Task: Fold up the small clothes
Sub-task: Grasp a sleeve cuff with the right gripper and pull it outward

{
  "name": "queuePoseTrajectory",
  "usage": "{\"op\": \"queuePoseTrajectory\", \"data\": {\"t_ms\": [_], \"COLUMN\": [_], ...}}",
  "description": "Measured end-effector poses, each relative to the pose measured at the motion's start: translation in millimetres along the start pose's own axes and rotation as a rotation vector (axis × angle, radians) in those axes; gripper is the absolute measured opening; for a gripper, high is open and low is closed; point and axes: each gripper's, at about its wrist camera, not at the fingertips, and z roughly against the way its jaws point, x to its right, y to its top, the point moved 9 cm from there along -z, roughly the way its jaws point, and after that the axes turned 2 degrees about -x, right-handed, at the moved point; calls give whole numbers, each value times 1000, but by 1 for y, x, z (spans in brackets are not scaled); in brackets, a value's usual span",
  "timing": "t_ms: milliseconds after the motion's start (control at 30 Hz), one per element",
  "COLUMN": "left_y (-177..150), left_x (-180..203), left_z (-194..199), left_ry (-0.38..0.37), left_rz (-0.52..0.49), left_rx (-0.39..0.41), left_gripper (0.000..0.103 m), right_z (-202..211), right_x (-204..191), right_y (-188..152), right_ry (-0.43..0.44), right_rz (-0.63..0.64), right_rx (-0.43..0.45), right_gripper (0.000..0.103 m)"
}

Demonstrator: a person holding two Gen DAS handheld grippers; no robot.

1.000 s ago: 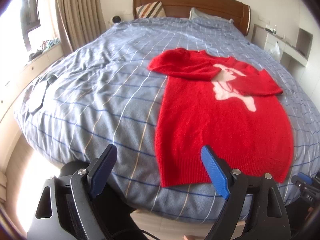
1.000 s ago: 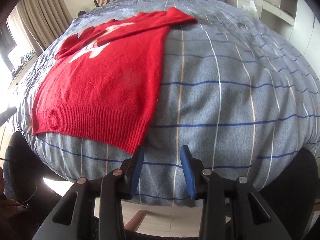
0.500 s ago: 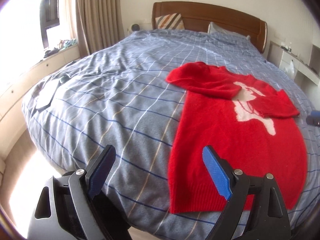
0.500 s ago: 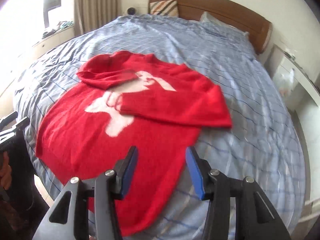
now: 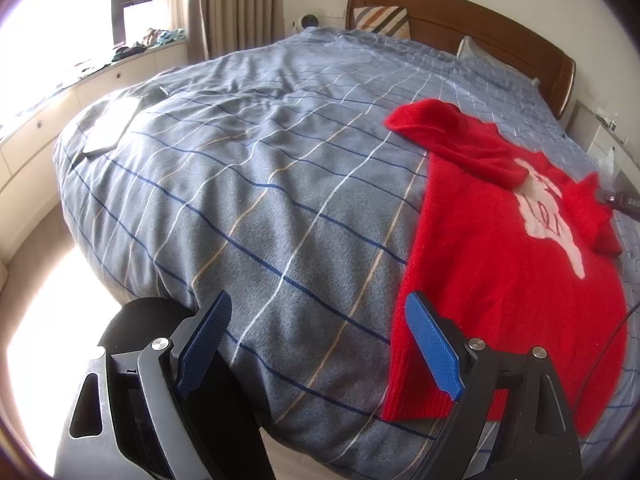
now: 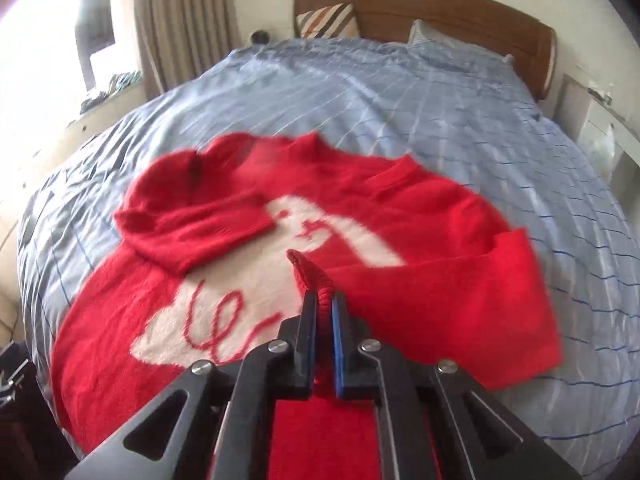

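A small red knitted sweater with a white design lies on the blue checked bedspread, both sleeves folded across its chest. My left gripper is open and empty above the bed's near edge, its right finger over the sweater's lower left hem. My right gripper is shut on a pinch of the red sweater at its lower right edge, lifting the fabric over the body. The right gripper's tip also shows at the right edge of the left wrist view.
A wooden headboard with a striped pillow stands at the far end. A flat grey item lies on the bed's left edge. A low window cabinet runs along the left; white shelving is on the right.
My right gripper has closed on the sweater's lower right edge and lifted it forward over the body. My left gripper has shifted left and stayed open.
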Motion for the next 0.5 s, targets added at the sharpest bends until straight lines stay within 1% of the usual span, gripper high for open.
{"op": "queuePoseTrajectory", "data": {"t_ms": [67,100,167,233,300,367,433,500], "left_y": [-1,-2,-1,-1,-3,-4,-3,-4], "left_x": [1,2,2,0,-2,-2,-1,0], "left_z": [-1,-2,-1,-1,-4,-7,-9,-9], "left_ry": [8,11,15,12,18,28,36,45], "left_rz": [0,-1,-1,9,20,18,9,-3], "left_rx": [-6,-7,0,1,-11,-23,-25,-25], "left_gripper": [90,90,90,90,90,90,90,90], "right_z": [37,55,86,110,126,135,135,129], "right_x": [55,86,150,214,270,318,356,379], "right_y": [14,16,14,0,-24,-54,-89,-124], "right_ry": [-50,-81,-162,-244,-314,-364,-393,-404], "right_rz": [-77,-112,-173,-239,-309,-389,-469,-523], "right_rx": [61,78,90,78,55,22,-17,-55], "right_gripper": [6,6,6,6,6,6,6,6]}}
